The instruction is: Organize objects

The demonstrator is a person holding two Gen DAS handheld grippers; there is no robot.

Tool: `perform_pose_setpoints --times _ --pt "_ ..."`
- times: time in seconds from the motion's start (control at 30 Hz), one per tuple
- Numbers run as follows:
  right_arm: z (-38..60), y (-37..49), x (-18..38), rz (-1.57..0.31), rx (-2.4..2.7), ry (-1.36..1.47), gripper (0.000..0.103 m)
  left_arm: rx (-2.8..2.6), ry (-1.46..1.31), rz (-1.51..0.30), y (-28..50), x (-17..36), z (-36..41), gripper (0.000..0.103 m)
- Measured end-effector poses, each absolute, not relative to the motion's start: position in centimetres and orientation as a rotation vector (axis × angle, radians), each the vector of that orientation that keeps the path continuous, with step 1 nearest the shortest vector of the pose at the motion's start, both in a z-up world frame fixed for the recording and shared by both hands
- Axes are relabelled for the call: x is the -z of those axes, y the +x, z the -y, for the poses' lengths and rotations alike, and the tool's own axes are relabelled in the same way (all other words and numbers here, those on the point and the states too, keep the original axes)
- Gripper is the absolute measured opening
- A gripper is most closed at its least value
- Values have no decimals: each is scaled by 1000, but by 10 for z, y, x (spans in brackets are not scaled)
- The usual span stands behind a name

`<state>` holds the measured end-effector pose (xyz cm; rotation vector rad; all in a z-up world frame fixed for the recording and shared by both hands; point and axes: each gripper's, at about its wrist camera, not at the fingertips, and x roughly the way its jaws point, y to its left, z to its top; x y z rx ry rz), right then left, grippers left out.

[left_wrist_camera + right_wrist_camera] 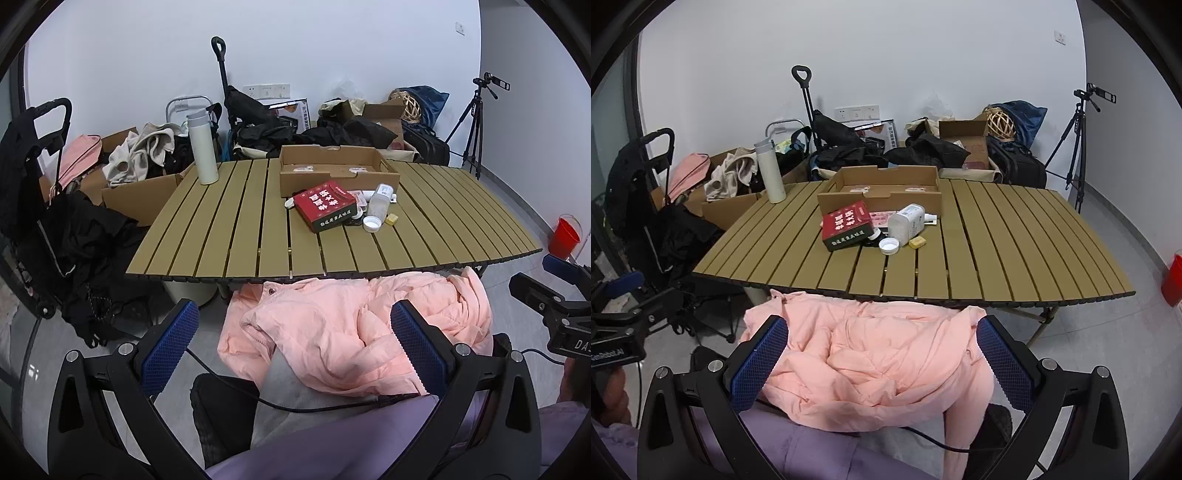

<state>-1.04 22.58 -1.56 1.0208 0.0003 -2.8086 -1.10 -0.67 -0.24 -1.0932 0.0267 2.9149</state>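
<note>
You're holding the left hand-held gripper (295, 347) low in front of the slatted surface (236, 229), its blue pads spread wide apart and gripping nothing; the right hand-held gripper (882, 362) is hanging just the same, jaws wide apart, empty; both are hovering over the pink jacket (871, 354) that's lying crumpled on your lap, just below the near edge of the surface. Up on the slats, the clutter is sitting in a tight cluster near the middle: the red box (846, 226) is lying tilted, propped on something dark beneath it; the clear plastic bottle (907, 223) is lying on its side just right of it, uncapped, with its white cap (888, 246) resting on the slats in front; the small yellow block (918, 242) is sitting just beside the cap; the open cardboard tray (886, 184) is standing right behind the cluster; the white thermos (770, 171) is standing upright, well apart, at the far left corner.
</note>
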Motion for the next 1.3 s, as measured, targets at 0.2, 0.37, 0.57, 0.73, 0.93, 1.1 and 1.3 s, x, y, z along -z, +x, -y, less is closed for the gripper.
perform_pose_setpoints --times 0.2,0.37,0.57,0.73,0.93,1.1,1.3 --pt "-226 -10 19 5 2793 1027 103 -2916 -1098 -29 -12 6 6 103" --pt "-225 -11 22 7 2788 1041 103 -2910 -1116 -28 -13 10 7 103" --pt "-224 -13 24 12 2790 1053 103 -2908 -1122 -19 -15 12 9 103" --pt "-224 -12 27 15 2791 1061 103 -2899 -1135 -17 -16 16 10 103" --pt "-225 -14 27 15 2787 1070 103 -2899 -1141 -11 -18 17 9 103" --pt "-225 -14 28 18 2786 1076 103 -2896 -1141 -17 -18 18 7 103" --pt "-226 -14 29 26 2787 1081 103 -2899 -1143 -13 -19 19 6 103"
